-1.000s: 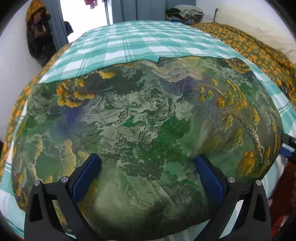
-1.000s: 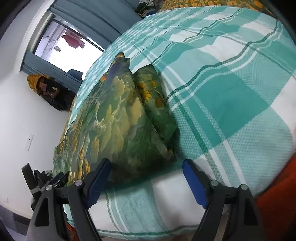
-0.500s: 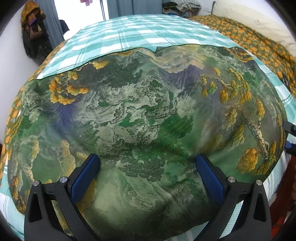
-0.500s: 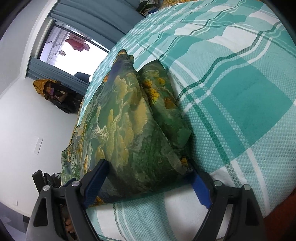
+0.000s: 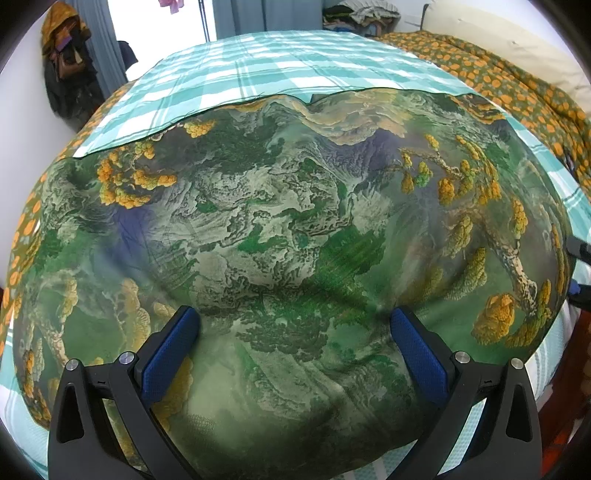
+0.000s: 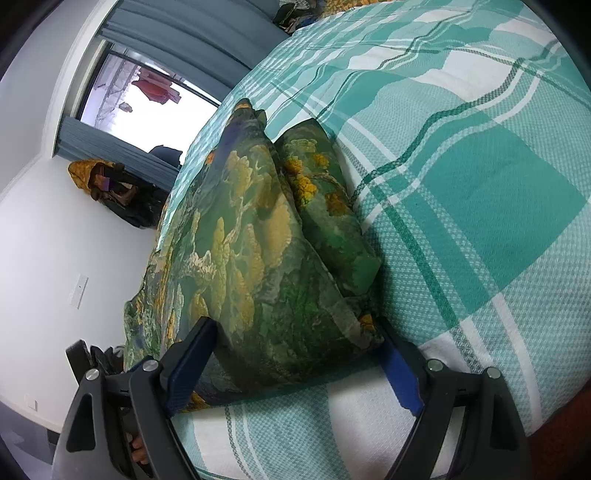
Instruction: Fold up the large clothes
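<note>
A large green cloth printed with a landscape and yellow-orange clumps lies spread over the teal checked bedsheet. My left gripper hovers over its near part, fingers wide open and only cloth surface between them. In the right wrist view the cloth shows as a thick folded stack seen from its side. My right gripper is turned on its side at the stack's near corner. It is open, and the corner lies between its blue pads. The far pad is partly hidden under the cloth.
An orange-dotted quilt lies along the bed's right side, with piled clothes behind it. Bags and garments hang on the wall beside a curtained window. The bed's near edge runs just below both grippers.
The right gripper has moved in on the cloth's corner, which now sits between its fingers instead of ahead of them. The left view has hardly changed.
</note>
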Demonstrator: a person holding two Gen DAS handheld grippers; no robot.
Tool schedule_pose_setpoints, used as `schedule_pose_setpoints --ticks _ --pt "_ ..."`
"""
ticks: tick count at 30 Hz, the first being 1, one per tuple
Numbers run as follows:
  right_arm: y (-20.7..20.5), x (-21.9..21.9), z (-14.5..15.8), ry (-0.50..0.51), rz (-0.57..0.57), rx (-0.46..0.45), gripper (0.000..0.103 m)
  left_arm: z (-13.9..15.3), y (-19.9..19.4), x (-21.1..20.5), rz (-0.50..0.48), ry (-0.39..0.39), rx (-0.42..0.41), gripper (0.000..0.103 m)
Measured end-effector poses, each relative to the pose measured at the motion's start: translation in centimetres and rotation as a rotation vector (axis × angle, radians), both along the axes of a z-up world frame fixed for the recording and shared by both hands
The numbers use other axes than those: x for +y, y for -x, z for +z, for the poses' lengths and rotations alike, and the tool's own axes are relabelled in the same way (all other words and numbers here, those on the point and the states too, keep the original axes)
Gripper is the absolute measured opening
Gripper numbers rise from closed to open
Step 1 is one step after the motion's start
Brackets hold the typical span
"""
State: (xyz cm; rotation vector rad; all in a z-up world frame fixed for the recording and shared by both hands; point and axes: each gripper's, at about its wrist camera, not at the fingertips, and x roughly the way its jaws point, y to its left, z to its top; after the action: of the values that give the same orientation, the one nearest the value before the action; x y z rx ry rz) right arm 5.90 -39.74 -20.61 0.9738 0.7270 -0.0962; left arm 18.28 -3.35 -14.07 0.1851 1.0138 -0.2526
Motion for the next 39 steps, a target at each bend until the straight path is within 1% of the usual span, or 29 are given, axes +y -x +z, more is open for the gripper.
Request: schedule_pose_setpoints --ticks 4,5,10,14,17,19,20,22,23,24,25,28,29,32,36,38,39 --pt "-0.9 -1.2 -0.4 -0.092 -0.058 0.001 0.088 -0.1 0.1 -0.2 0.003 -0.011 -0.006 0.102" --pt "-1.2 -1.3 -0.4 -0.096 -0.064 0.008 0.088 -0.1 0.1 -0.2 0.003 -0.013 -0.007 0.102" --pt "-2.6 -0.7 -0.5 -0.022 -0.070 0.041 0.090 -0.1 0.3 -0.5 0.001 -0.012 -0.007 0.102" --pt "-2.4 -0.5 -0.4 0.001 -0.053 0.025 0.090 -0.2 0.3 -0.5 -0.001 -0.012 -0.009 0.102" --pt "-2.2 -0.5 -0.1 0.025 -0.039 0.045 0.082 -0.2 0.2 -0.4 -0.003 -0.011 -0.011 0.102" --pt "-2.2 -0.4 0.2 0.051 -0.025 0.051 0.070 -0.3 0.3 -0.3 -0.004 -0.010 -0.012 0.102" --pt "-2.0 -0.4 0.4 0.063 -0.020 0.048 0.068 -0.3 0.3 -0.3 -0.005 -0.009 -0.013 0.102" --pt "-2.0 0.0 1.1 0.089 -0.011 0.034 0.055 -0.3 0.2 -0.3 -0.009 -0.006 -0.010 0.102" --pt "-1.9 0.3 1.6 0.113 -0.003 0.024 0.052 -0.3 0.1 -0.1 -0.009 -0.003 -0.007 0.102" --pt "-1.8 0.6 2.4 0.144 0.007 0.010 0.047 0.0 0.0 0.0 -0.010 0.001 0.004 0.102" --pt "-1.9 1.0 3.0 0.167 0.016 -0.003 0.043 0.4 -0.1 0.1 -0.009 0.003 0.015 0.102" --pt "-1.3 1.5 4.3 0.189 0.031 -0.049 0.040 2.2 -0.3 0.7 0.006 0.003 0.040 0.102" --pt "-1.2 1.4 4.4 0.187 0.032 -0.061 0.040 2.7 -0.3 0.8 0.009 0.000 0.037 0.102" --pt "-0.8 1.3 4.8 0.166 0.035 -0.095 0.039 5.4 0.1 1.0 0.014 -0.001 -0.011 0.102" --pt "-0.5 1.1 5.3 0.119 0.030 -0.135 0.039 10.0 0.5 -0.6 -0.047 0.043 -0.092 0.102" --pt "-0.8 1.1 5.4 0.080 0.022 -0.151 0.039 11.4 0.3 -1.8 -0.089 0.069 -0.097 0.102" --pt "-0.6 1.0 5.5 0.068 0.020 -0.157 0.039 12.3 0.0 -3.0 -0.125 0.095 -0.088 0.102"
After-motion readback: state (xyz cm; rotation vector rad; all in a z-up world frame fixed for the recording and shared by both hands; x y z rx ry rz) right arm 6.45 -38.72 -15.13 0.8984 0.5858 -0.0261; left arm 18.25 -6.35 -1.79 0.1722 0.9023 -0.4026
